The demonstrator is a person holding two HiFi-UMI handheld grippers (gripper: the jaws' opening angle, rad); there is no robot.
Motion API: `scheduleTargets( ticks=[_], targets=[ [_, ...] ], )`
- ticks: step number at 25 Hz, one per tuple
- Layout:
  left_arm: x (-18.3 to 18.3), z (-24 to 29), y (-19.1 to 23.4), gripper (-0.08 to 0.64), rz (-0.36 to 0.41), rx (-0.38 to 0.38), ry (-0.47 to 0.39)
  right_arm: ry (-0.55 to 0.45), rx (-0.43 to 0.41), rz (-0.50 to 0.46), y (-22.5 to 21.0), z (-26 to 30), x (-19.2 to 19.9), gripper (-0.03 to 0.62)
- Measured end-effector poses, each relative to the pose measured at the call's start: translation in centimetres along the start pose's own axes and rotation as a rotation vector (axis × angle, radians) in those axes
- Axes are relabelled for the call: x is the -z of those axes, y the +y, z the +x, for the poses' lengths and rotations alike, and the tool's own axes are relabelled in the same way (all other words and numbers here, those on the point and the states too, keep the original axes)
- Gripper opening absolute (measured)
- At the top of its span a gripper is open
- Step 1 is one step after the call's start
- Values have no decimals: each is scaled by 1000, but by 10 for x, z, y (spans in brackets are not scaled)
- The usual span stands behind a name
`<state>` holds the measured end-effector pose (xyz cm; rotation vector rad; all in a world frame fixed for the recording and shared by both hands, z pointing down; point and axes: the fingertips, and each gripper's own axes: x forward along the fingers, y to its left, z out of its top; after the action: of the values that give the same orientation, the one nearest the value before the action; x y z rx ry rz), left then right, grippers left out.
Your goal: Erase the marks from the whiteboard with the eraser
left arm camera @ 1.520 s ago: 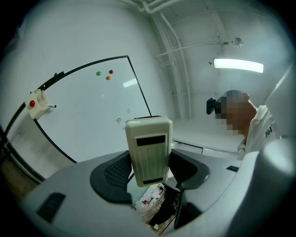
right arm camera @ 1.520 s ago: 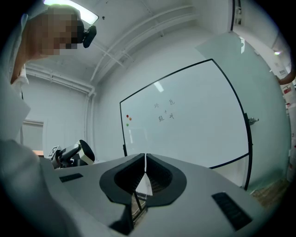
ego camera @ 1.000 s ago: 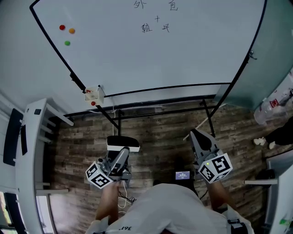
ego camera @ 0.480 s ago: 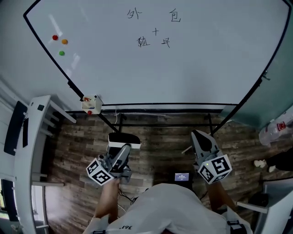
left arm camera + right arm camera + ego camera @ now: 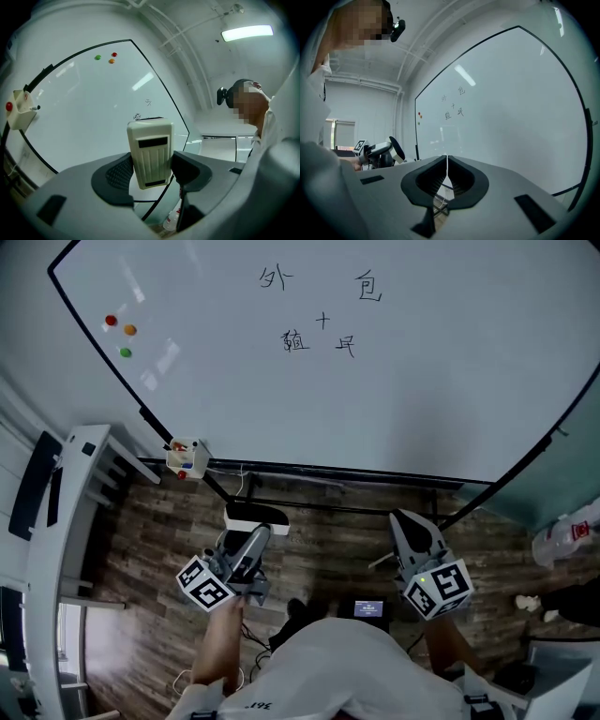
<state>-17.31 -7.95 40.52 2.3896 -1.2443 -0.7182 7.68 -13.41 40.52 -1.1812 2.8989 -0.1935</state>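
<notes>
Whiteboard (image 5: 422, 381), seen from your head camera: its top and right side are cut off by the frame. The marks (image 5: 319, 320) near the board's upper middle are thin dark strokes in two rows, too small to read. Three coloured magnets (image 5: 120, 329) sit at the board's upper left. A small box (image 5: 185, 458) hangs at its lower left corner, contents unclear. Your torso hides the floor (image 5: 319, 540) below the board's middle.

Eraser (image 5: 150, 152): a cream block with a dark slot and ribbed face, and a dark fringe along its far end. Your left gripper (image 5: 251, 538) clamps it by the sides, jaws closed against it. It is below the board's lower edge, left of centre and clear of the surface.

Your right gripper (image 5: 446, 176), below the board's lower right, has its jaws pressed together with nothing between them.
</notes>
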Motion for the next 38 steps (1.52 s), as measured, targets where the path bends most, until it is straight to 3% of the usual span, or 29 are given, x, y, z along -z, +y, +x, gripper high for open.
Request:
scheduleTargets(
  ticks=[6,20,24,28,34,38],
  targets=[
    [-13,22,29,261,44,-9,51,-8,28,2,-3,22,-2,26],
    [-73,58,96,261,149,67,139,-42,170,39,15,74,4,26],
    [-106,78,104,261,275,50,135,-41,173,46,15,80,9,26],
    [-156,112,100,261,452,-10,97,-51,151,33,6,83,-2,26],
    [-226,163,67,261,762,-100,13,-50,130,1,-19,68,-17,26],
    [-260,196,50,261,893,-157,-5,-46,118,2,-34,61,-19,26]
  ],
)
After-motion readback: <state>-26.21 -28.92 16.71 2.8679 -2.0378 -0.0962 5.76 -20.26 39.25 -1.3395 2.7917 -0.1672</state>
